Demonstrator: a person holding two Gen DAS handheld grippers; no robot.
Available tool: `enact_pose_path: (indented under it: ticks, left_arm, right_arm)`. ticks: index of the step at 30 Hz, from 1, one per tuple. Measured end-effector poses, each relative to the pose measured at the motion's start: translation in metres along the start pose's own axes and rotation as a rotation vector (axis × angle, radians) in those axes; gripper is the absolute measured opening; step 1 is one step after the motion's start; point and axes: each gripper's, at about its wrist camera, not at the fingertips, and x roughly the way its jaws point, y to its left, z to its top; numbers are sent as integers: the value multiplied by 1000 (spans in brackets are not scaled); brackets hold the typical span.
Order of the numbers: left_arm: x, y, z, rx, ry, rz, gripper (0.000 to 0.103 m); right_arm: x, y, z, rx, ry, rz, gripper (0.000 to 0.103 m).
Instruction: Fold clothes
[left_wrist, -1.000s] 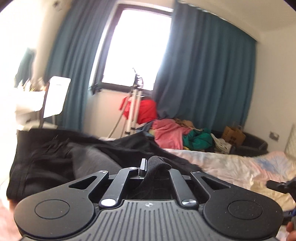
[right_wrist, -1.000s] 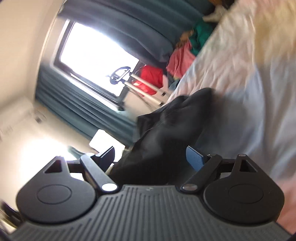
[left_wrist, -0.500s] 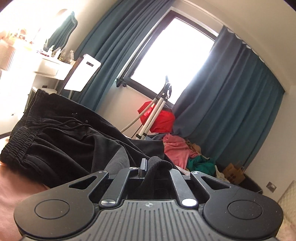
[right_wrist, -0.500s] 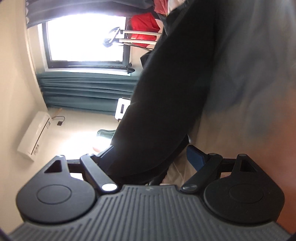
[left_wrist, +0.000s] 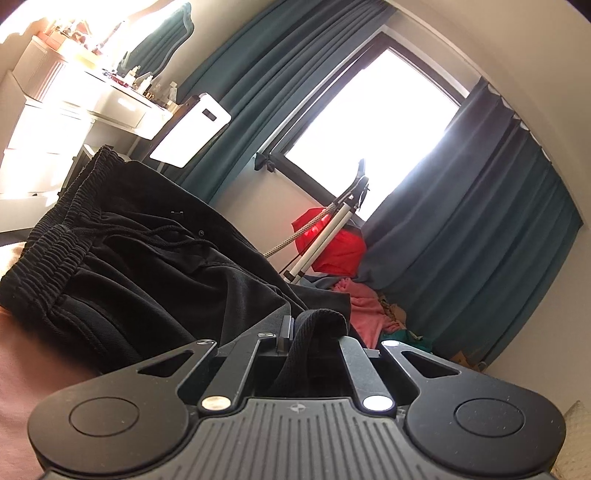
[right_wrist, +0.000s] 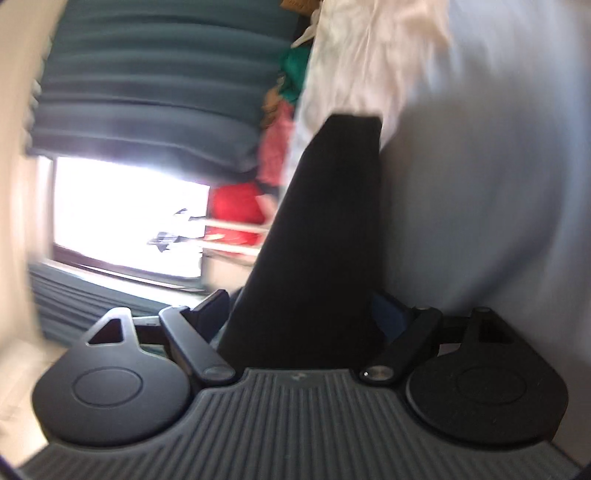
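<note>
Black trousers (left_wrist: 140, 266) with an elastic waistband and drawstring lie bunched on the bed, waistband to the left in the left wrist view. My left gripper (left_wrist: 310, 332) is shut on a fold of their black fabric, which bulges up between the fingers. In the blurred, rolled right wrist view a black trouser leg (right_wrist: 325, 229) runs from between my right gripper's (right_wrist: 303, 317) spread fingers out over the pale bedsheet (right_wrist: 480, 166). The fingers stand wide apart around the cloth.
A pile of pink, green and red clothes (left_wrist: 369, 310) lies by the teal curtains (left_wrist: 480, 236) under the window. A tripod (left_wrist: 332, 229) leans there. A white dresser (left_wrist: 74, 110) stands at the left. A reddish-brown cover (left_wrist: 37, 369) lies under the trousers.
The left gripper has dropped low and tilted up while holding the fabric, and the waistband is now spread at left. The right gripper has rolled further, with the leg still between its fingers.
</note>
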Motion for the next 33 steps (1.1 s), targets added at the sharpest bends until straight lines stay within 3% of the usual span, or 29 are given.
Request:
enact_pose_path:
  ticks: [1,3,5,6,8,11,16,19,21,24,27,29,31,33]
  left_arm:
    - [1,-1,0,2,1,-3,4]
    - [2,-2,-1,6,4,-9,4]
    - [4,-3,-2,11,7,-15,4]
    - [4,-5,-3,21,9,-15,4]
    - [5,-10,-6,56,13,-12,4]
    - [6,-17,-9,85,24,-26,4]
    - [1,-37,-20,125,82,-115,4]
    - [2,-53,-38,206,136,-143,4]
    - [6,-64,-54,280,175,-143,4]
    - [17,-74,-79,360,240,-127,4]
    - [27,-74,-94,400,265,-102,4]
    - [33,-72,-97,405,259,-97,5]
    - [37,-69,-97,401,243,-98,5]
    - [38,-65,-96,387,225,-92,5]
  right_arm:
    - [8,3,6,-24,18,-40,86]
    - [23,15,12,-102,74,-106,74]
    - [29,35,12,-253,119,-199,30]
    - [32,45,12,-329,141,-245,23]
    - [18,58,14,-398,118,-255,17]
    - [-34,77,18,-480,-8,-192,14]
    - [-113,138,19,-762,-177,-153,14]
    - [-98,167,38,-911,-200,-270,17]
    - [-81,162,52,-970,-189,-375,19]
    - [-38,113,81,-916,-69,-470,27]
    - [-6,46,100,-733,80,-471,40]
    - [-15,35,106,-628,68,-382,62]
    - [-29,31,110,-533,37,-280,73]
    - [-33,43,115,-468,29,-189,77]
